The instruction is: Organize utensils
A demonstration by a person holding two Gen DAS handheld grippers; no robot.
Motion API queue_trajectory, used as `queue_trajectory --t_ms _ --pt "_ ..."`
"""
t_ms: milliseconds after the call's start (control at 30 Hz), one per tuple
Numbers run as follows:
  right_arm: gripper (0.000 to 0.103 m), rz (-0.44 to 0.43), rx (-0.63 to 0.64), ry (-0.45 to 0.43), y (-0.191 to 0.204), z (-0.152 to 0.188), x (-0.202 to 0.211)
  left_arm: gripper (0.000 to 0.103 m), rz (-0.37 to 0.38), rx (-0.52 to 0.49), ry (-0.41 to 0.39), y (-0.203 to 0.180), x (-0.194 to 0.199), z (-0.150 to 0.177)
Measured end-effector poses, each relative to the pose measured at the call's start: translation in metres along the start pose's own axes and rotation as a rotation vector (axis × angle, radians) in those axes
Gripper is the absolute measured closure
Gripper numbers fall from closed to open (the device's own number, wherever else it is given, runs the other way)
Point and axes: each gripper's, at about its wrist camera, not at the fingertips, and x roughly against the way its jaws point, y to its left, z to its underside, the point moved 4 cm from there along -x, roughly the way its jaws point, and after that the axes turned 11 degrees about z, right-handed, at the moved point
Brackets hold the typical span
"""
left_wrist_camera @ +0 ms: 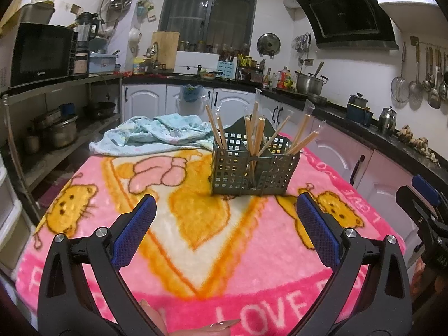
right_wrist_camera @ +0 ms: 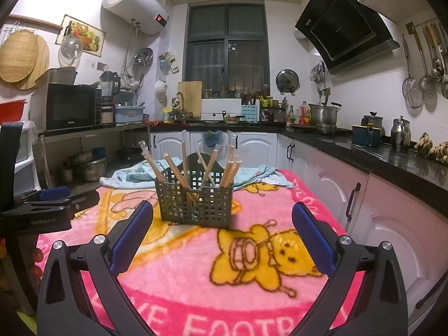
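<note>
Chopsticks [left_wrist_camera: 253, 137] stand splayed in the caddy [left_wrist_camera: 252, 168], which sits on the pink blanket [left_wrist_camera: 196, 266] over the worktop, with a blue cloth [left_wrist_camera: 151, 134] heaped just behind the caddy. I hold both tools short of the caddy, level and pointing at it. Left tool [left_wrist_camera: 225, 235]: jaws wide, empty. Right tool [right_wrist_camera: 222, 238]: jaws wide, empty. Judgement: the sticks cross between compartments; I should take one pair near its top and lift straight up, steadying the caddy.
</note>
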Motion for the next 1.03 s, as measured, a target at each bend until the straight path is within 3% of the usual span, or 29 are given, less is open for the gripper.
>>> queue_trajectory --t_ms 833,1033 --pt "0.006 0.04 -0.015 0.033 -0.01 0.003 -0.009 0.011 0.016 0.028 0.03 0.006 -0.008 0.003" --pt "0.006 0.065 -0.054 0.079 -0.024 0.004 -0.023 0.011 -0.025 0.095 0.062 0.034 -0.02 0.001"
